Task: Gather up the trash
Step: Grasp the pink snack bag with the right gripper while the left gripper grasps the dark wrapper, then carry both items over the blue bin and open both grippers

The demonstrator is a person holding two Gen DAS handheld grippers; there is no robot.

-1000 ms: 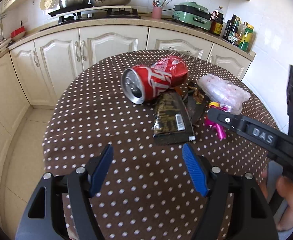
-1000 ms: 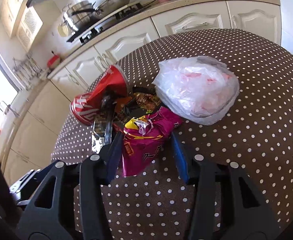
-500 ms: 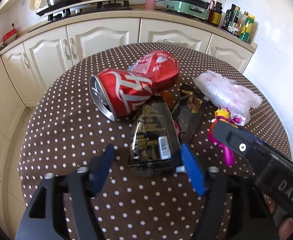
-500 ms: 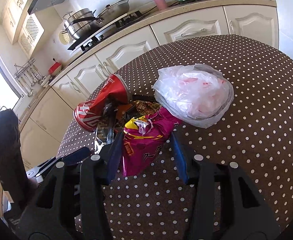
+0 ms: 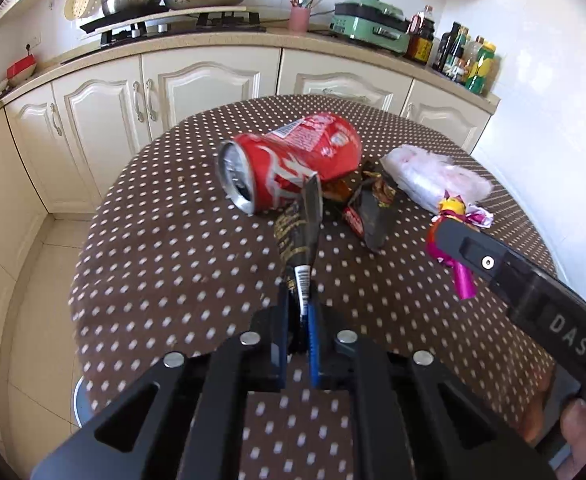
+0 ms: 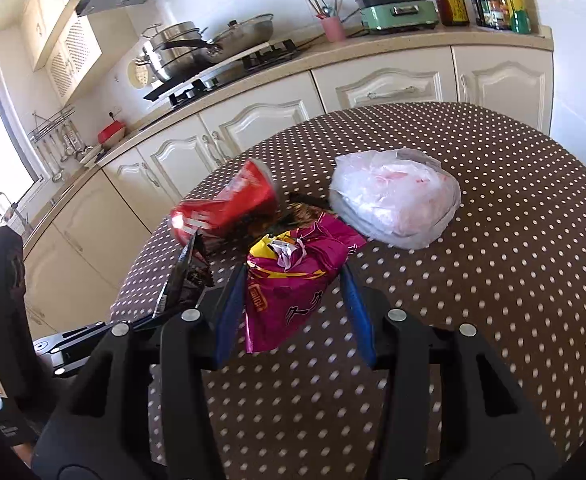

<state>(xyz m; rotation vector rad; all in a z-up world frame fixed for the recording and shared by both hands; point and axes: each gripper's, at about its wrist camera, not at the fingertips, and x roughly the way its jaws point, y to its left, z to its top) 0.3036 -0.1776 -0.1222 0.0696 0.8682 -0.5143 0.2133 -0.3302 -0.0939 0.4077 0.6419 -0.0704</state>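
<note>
My left gripper [image 5: 299,312] is shut on the near end of a dark snack wrapper [image 5: 299,232], folded edge-up and lifted off the table. Behind it lies a crushed red can [image 5: 289,168], also seen in the right wrist view [image 6: 225,208]. My right gripper [image 6: 293,312] is open, its blue fingers [image 6: 231,312] on either side of a magenta wrapper [image 6: 293,280] flat on the table. A crumpled clear plastic bag [image 6: 397,200] lies just beyond it, also in the left wrist view [image 5: 433,180]. The dark wrapper shows at the left of the right view [image 6: 185,272].
The round table has a brown polka-dot cloth [image 5: 173,264]. More dark wrappers [image 5: 373,208] lie between the can and the bag. Cream cabinets [image 5: 197,92] and a worktop with a stove, pots and bottles stand behind. Floor tiles [image 5: 33,292] lie to the left.
My left gripper has closed on the dark wrapper and lifted its near end, so the wrapper now stands edge-up. My right gripper has stayed open around the magenta wrapper.
</note>
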